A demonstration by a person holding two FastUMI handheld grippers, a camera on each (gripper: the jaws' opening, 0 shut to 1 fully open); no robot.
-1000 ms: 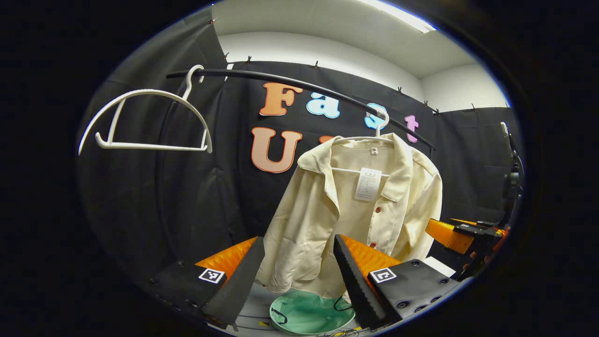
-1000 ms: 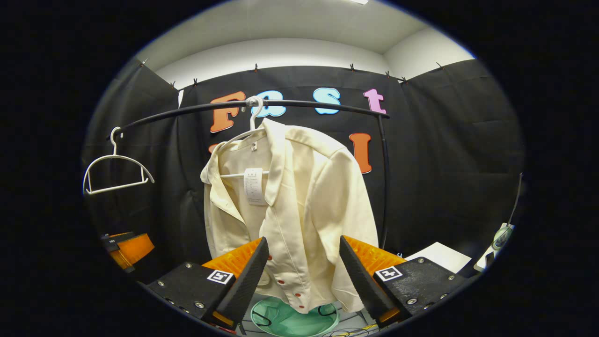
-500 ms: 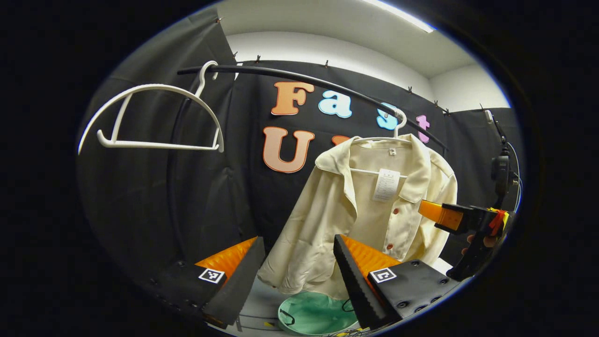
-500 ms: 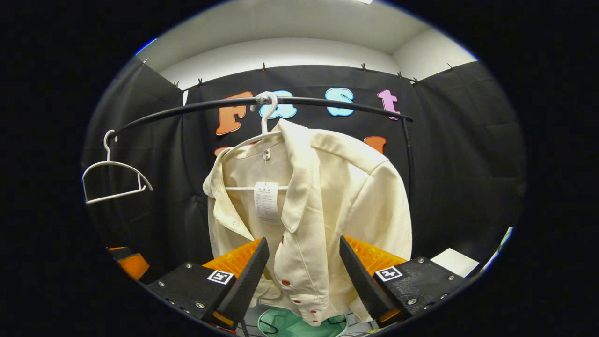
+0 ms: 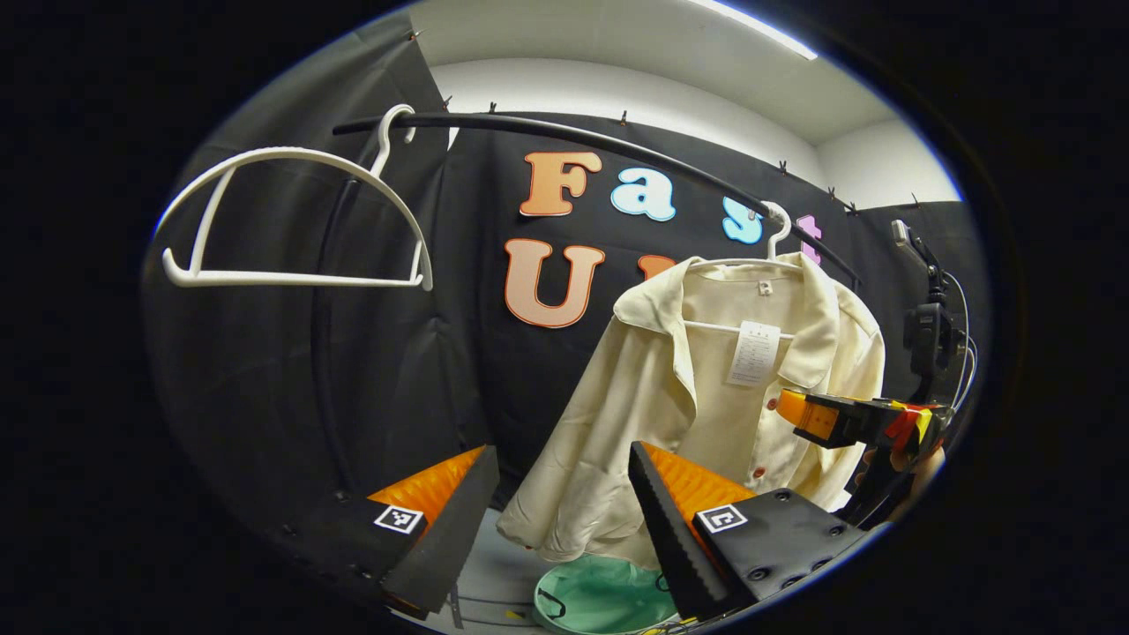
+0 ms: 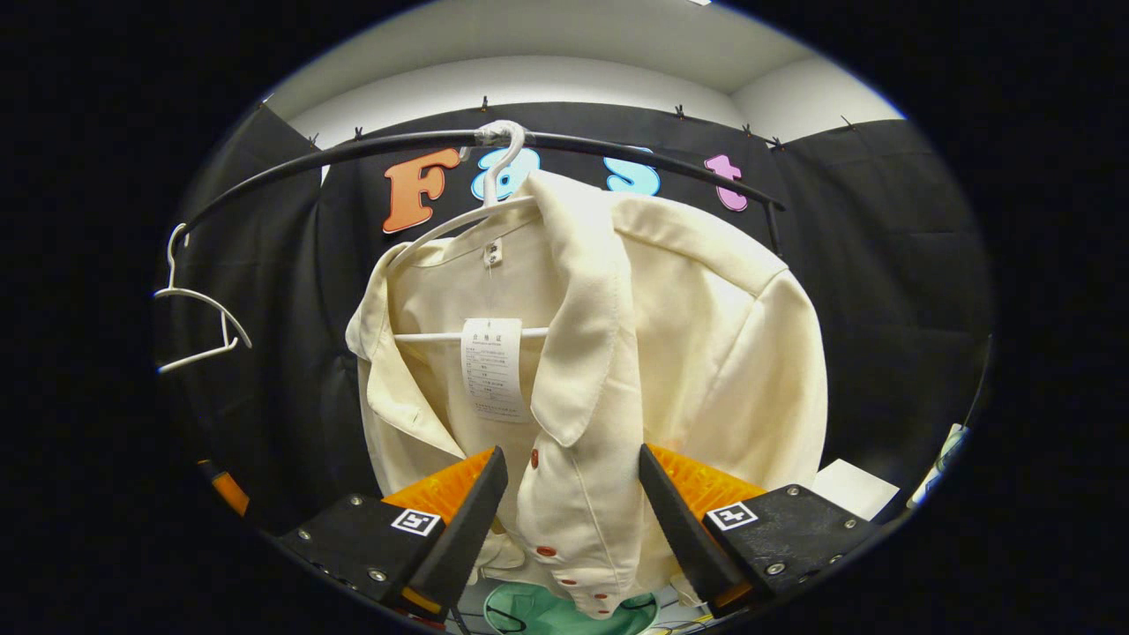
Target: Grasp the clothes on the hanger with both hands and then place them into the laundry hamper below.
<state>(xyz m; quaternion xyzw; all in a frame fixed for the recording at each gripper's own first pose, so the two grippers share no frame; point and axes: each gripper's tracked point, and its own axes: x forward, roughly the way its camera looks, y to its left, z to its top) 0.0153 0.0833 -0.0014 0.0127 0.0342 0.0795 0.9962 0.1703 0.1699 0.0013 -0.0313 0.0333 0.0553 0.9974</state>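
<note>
Black-cloth booth, dark curved rail (image 5: 564, 145) across the top. Left gripper view, left to right: empty white hanger (image 5: 295, 216) on the rail, then the cream shirt (image 5: 706, 406) on its own hanger (image 5: 776, 242), the right gripper (image 5: 798, 416) just beside the shirt's front. Left gripper (image 5: 564, 516) spread wide, holding nothing — shirt beyond its fingers. Right gripper view: fingers (image 6: 467, 520) wide apart, the shirt's button placket (image 6: 564, 494) between them; contact not clear. Green laundry hamper (image 5: 604, 600) sits below the shirt.
</note>
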